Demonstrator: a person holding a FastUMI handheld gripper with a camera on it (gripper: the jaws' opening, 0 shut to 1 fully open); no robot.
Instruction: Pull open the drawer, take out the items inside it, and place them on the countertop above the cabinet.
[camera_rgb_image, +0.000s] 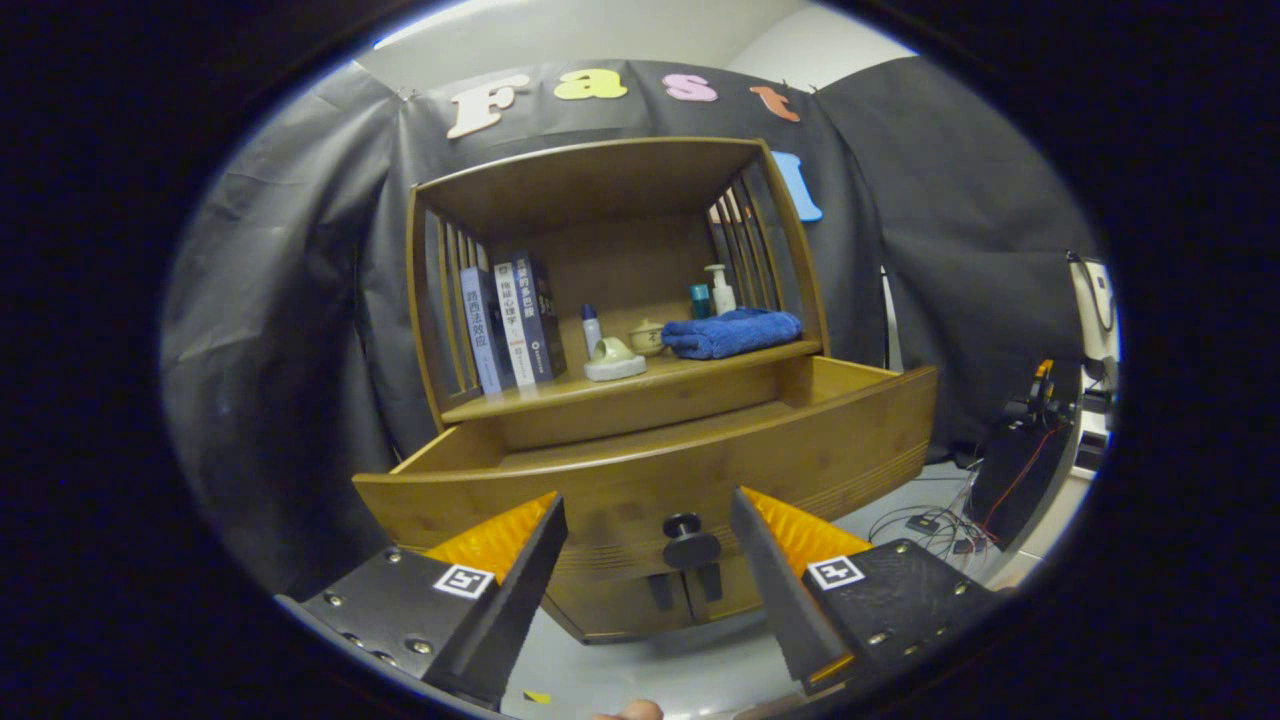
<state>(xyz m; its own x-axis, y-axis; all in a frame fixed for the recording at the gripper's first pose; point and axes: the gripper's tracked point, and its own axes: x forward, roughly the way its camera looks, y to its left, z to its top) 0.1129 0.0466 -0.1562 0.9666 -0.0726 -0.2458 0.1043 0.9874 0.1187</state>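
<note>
Drawer (700, 455): pulled out from the wooden cabinet (610, 300), its front panel facing the claw; the inside is hidden behind that panel.
Knob (690, 545): dark, round, on the drawer front, seen in the gap between the two fingers and a little beyond them.
Claw (648, 545): released, fingers spread wide and touching nothing, held just in front of the drawer front.
Counter (640, 380): the cabinet's shelf surface above the drawer, carrying several things.
Books (510, 325): upright at one end of the counter.
Blue towel (733, 332): folded, at the other end.
Between them: a small bottle (591, 330), a pale holder (614, 358), a small lidded pot (646, 337).
Behind the towel: a pump bottle (719, 289) and a teal container (699, 300).
</note>
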